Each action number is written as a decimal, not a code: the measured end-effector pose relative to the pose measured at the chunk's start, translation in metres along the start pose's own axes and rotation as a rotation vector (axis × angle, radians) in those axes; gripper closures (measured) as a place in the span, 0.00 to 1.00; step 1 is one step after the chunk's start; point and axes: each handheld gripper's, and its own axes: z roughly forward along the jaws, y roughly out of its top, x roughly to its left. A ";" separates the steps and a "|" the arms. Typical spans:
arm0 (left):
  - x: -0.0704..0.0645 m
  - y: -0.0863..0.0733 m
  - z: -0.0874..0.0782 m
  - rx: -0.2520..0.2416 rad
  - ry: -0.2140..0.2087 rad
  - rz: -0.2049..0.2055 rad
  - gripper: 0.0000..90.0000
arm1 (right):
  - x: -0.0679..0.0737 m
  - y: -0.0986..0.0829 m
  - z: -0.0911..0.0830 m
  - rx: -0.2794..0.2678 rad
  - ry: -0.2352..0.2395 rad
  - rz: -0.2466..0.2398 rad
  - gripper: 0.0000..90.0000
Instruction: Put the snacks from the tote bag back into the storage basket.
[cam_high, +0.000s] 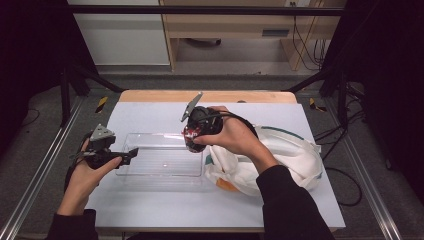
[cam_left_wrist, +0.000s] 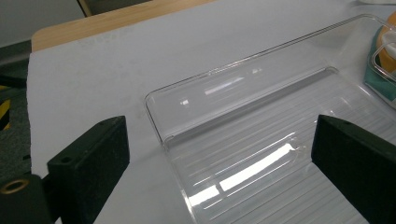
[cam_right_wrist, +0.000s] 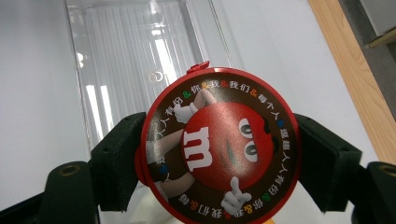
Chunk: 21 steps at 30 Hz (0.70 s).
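High view: right gripper (cam_high: 191, 136) clamped on a round red M&M's candy tin (cam_high: 190, 135) at the right end of the clear plastic tray (cam_high: 160, 172); lower straight down over the ribbed floor, clear of the white cloth bag (cam_high: 280, 155). Left gripper view: jaws wide apart astride the tray's near corner; close on the wall to steady it. Right gripper view: tin (cam_right_wrist: 219, 144) pinched at opposite rim edges above the tray (cam_right_wrist: 116, 60); release only once seated flat.

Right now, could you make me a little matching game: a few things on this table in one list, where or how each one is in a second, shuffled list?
Things:
1. red round candy tin
2. clear plastic tray
3. white cloth bag
4. left tool

States:
A. open, at the tray's left end
B. lying right of the tray
C. clamped in the right tool
D. empty, mid-table

Pairs: 1-C, 2-D, 3-B, 4-A
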 end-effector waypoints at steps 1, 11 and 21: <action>0.000 0.000 0.000 0.001 0.000 -0.002 0.05 | 0.000 0.001 0.001 0.003 0.001 -0.001 0.28; 0.003 -0.001 0.000 0.003 -0.003 -0.004 0.05 | 0.001 0.009 0.011 0.002 0.015 -0.003 0.28; 0.001 -0.001 0.001 0.019 -0.007 0.015 0.05 | 0.006 0.011 0.026 -0.003 0.030 -0.004 0.28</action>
